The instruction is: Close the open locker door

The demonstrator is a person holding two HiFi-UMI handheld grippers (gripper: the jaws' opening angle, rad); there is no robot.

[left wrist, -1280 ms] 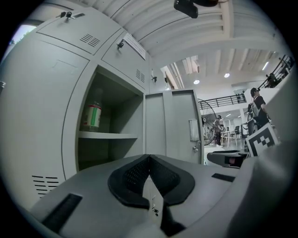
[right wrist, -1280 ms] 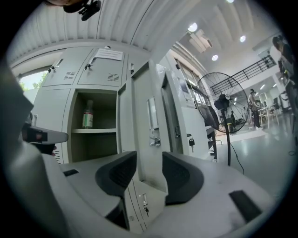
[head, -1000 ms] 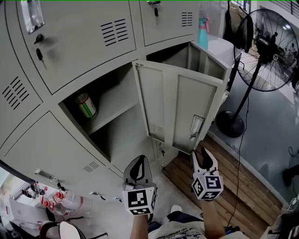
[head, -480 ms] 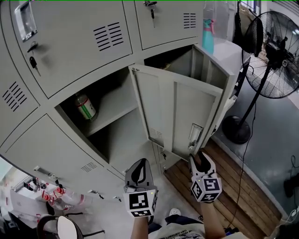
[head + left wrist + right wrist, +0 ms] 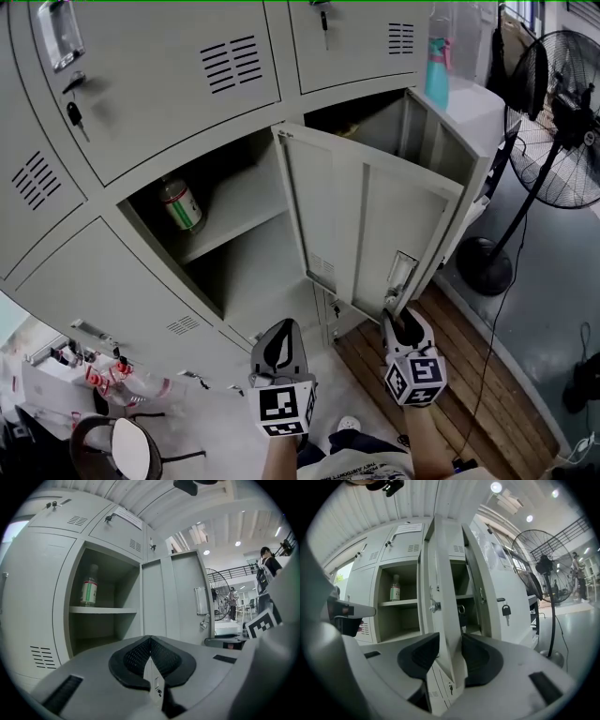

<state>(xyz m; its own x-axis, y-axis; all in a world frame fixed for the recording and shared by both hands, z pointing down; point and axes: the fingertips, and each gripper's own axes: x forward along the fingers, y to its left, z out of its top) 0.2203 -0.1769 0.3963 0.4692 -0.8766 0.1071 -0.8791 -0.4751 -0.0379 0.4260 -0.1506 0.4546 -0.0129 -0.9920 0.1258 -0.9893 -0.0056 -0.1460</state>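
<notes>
The grey locker door [image 5: 375, 225] stands swung out from its compartment, its recessed handle [image 5: 401, 272] near the free edge. My right gripper [image 5: 401, 319] is at the door's lower free corner. In the right gripper view the door's edge [image 5: 440, 597] fills the gap of the right gripper [image 5: 450, 656]; its jaws have just been closing and both pads touch the sheet. My left gripper [image 5: 278, 342] hangs shut and empty, left of the door, facing the open compartment [image 5: 103, 620]. A bottle [image 5: 180, 204] stands on the inner shelf.
Closed lockers with keys surround the open one. A standing fan [image 5: 562, 122] and its cable are at the right, over a wooden floor [image 5: 469, 375]. A teal spray bottle [image 5: 437, 73] stands on top of the lockers. Bottles and clutter lie at lower left [image 5: 103, 384].
My right gripper has come up to the door's lower corner and its jaws have narrowed onto the edge. The left gripper has hardly moved.
</notes>
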